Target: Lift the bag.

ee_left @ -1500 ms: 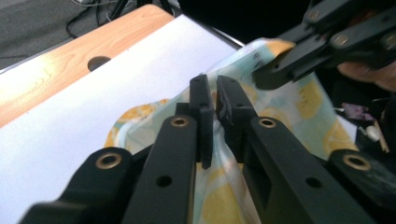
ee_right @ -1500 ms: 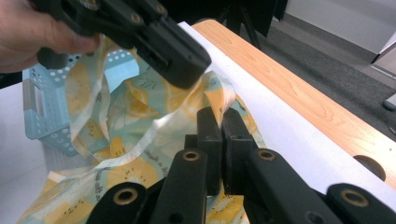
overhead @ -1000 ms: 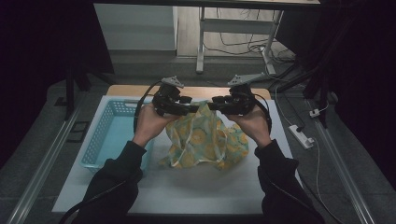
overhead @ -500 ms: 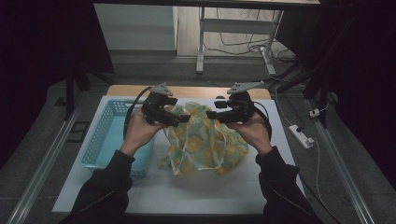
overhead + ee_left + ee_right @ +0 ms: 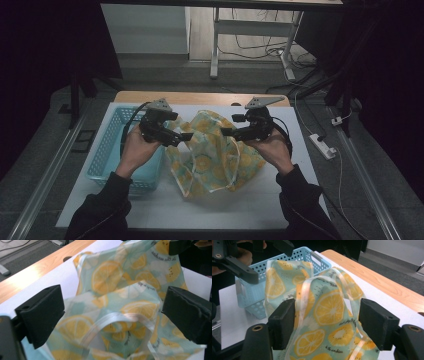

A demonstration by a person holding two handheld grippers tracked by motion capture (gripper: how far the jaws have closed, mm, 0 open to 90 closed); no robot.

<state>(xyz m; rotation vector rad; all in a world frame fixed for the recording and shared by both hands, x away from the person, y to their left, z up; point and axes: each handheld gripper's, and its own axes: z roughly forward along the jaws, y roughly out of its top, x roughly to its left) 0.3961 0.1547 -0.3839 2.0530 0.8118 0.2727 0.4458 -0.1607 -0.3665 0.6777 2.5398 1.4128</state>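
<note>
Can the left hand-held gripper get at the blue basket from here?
Probably yes: the left hand-held gripper has just opened, its pads clear of the lemon-print bag, and the blue basket sits right beside and below it, nothing between.

Dim, murky high view; bright, slightly soft tool views

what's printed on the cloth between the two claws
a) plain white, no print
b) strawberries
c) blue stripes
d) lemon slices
d, the cloth is pale green with yellow lemon slices all over it, plain in both gripper views; it lies on the white table beside the blue basket.
</note>
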